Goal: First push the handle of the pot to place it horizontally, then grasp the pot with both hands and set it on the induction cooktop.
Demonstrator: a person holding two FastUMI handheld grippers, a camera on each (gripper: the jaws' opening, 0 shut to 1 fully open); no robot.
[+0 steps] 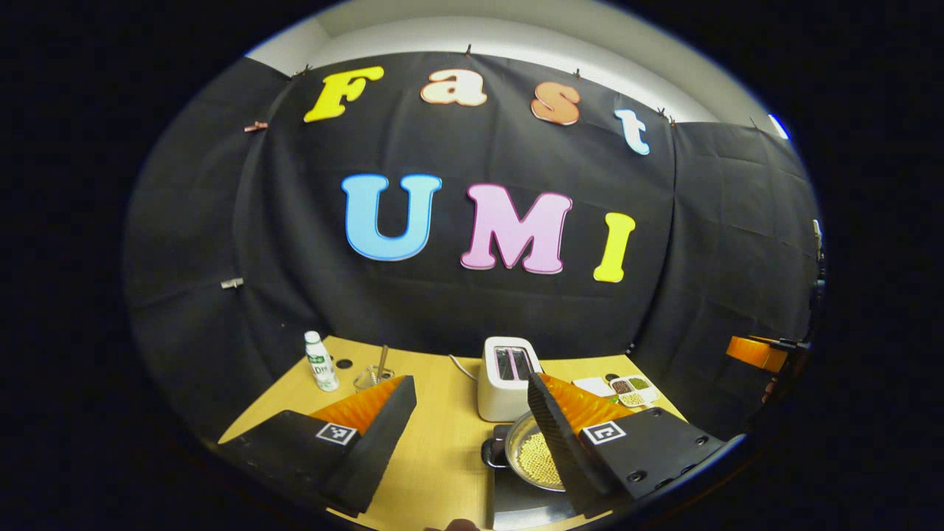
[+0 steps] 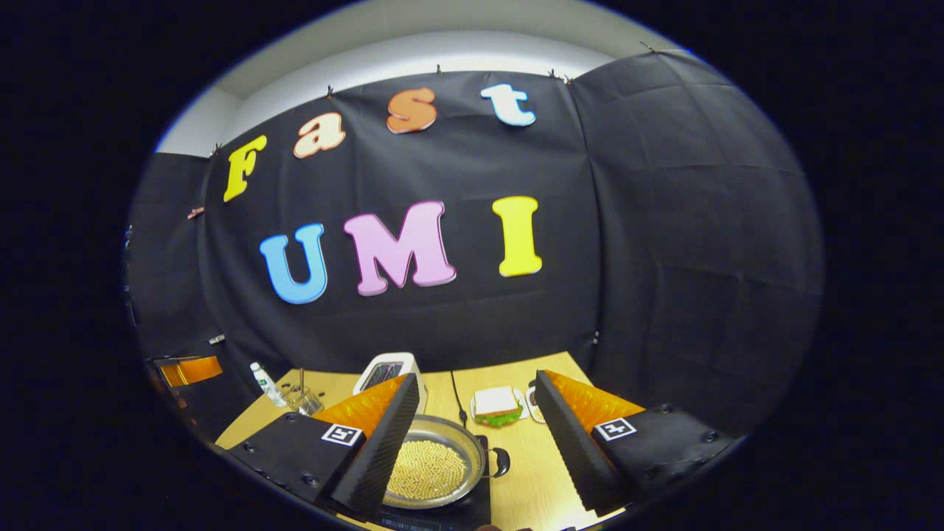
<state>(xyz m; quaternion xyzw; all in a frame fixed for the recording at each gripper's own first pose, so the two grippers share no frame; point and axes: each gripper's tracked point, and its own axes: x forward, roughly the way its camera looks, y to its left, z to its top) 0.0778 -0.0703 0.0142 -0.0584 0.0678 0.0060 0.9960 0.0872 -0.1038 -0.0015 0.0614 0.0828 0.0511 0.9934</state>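
On the induction cooktop [image 2: 450, 512] the pot [image 2: 431, 464] already sat, both claws, left [image 1: 472, 420] and right [image 2: 476, 428], gaping wide and empty, so only withdrawal seemingly remained.

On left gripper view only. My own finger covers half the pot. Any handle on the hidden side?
Observer: Yes. The right gripper view shows a loop handle on the pot, on the side facing away from the one you see.
Operator: Anything behind the pot that I'm missing?
Observer: A sandwich lies on the table past the pot, beside the toaster.
Operator: Right tool state?
Observer: The right tool is open, jaws wide apart, holding nothing. One finger overlaps the pot's rim in the image.
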